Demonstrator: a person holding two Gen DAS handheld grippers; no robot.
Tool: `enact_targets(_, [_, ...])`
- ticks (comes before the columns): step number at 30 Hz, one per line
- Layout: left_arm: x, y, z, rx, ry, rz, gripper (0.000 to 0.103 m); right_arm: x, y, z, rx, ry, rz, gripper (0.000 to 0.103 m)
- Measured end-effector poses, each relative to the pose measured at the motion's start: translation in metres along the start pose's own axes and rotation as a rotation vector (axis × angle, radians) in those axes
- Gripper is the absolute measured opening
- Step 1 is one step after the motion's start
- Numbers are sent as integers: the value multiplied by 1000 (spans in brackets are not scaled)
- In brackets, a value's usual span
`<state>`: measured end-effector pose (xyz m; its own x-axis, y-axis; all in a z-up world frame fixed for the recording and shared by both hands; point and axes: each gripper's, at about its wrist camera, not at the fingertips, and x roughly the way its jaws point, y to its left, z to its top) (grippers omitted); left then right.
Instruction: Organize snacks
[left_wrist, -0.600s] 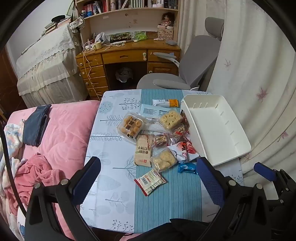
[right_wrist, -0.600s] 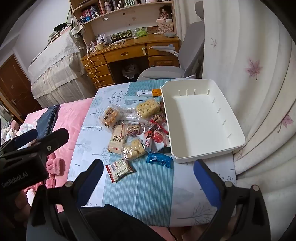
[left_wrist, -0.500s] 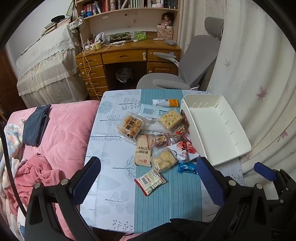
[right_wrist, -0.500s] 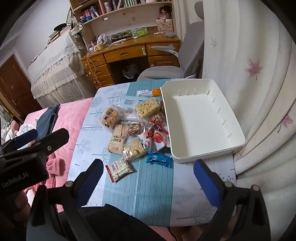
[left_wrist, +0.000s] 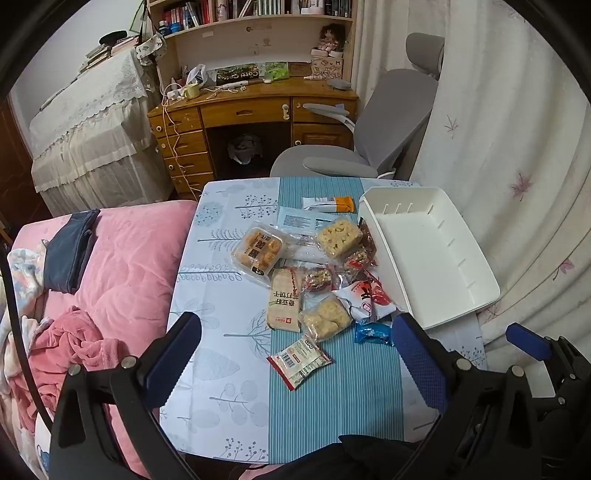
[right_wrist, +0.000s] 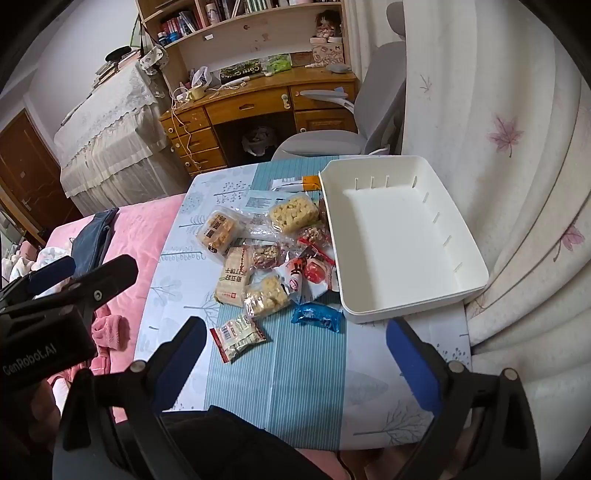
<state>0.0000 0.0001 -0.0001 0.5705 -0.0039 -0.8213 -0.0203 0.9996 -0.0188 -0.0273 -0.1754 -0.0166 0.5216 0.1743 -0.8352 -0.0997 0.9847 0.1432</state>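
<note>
Left wrist view has the left gripper (left_wrist: 295, 354) hanging wide open over the near end of the desk (left_wrist: 229, 406) with the blue leaf-print cloth, nothing between its jaws. Same deal for the right gripper (right_wrist: 295, 354), spread wide and empty. Snacks sit in a loose pile mid-desk: a clear tray of yellow pastries (left_wrist: 258, 251), a tan cracker pack (left_wrist: 283, 299), a small blue wrapped candy (left_wrist: 373, 332). Just right of the pile sits the white rectangular plastic bin (left_wrist: 461, 288), with nothing in it yet.
</note>
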Motion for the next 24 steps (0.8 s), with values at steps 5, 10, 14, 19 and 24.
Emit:
enact_targets(5, [0, 0, 0, 0, 0, 0, 103, -1, 1, 0, 1, 6, -6, 98])
enact_targets(10, [0, 0, 0, -1, 2, -2, 103, 1, 0, -1, 0, 9, -11, 98])
enact_targets(14, [0, 0, 0, -1, 4, -2, 103, 2, 1, -1, -1, 11, -11, 98])
enact_targets(19, [0, 0, 0, -3, 3, -2, 103, 1, 4, -2, -13, 13, -15, 98])
enact_targets(24, [5, -9, -5, -1, 11, -3, 103, 1, 5, -3, -10, 14, -17, 98])
